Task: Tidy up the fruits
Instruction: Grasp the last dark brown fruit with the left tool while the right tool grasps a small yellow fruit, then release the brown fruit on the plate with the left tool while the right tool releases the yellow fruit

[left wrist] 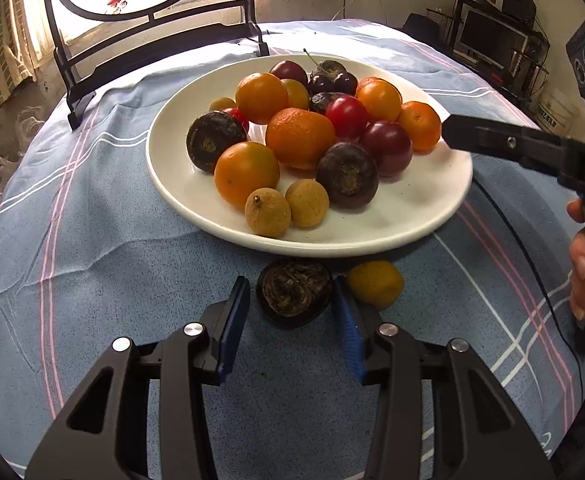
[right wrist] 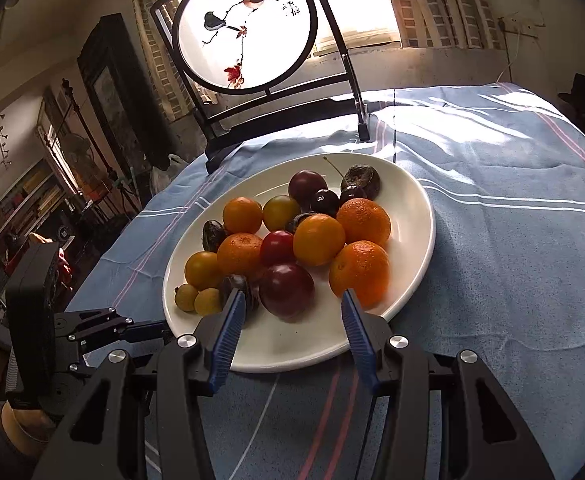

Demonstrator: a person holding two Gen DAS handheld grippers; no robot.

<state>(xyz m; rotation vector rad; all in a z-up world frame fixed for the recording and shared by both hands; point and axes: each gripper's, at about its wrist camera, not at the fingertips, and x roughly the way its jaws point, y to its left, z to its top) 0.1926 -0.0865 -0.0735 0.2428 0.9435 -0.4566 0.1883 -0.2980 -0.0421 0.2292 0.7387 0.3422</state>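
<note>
Left tongs wide, straddling dark wrinkled fruit on blue cloth of desk, just near of white plate rim. Small yellow fruit right of it. Right tongs wide, empty, over plate's near edge beside purple plum.

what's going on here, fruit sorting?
A person with two handheld grippers is gathering fruit onto a white plate. The left gripper is open around a dark wrinkled fruit on the blue cloth, not yet closed. A small yellow fruit lies beside it. The right gripper is open and empty over the plate's edge.
</note>
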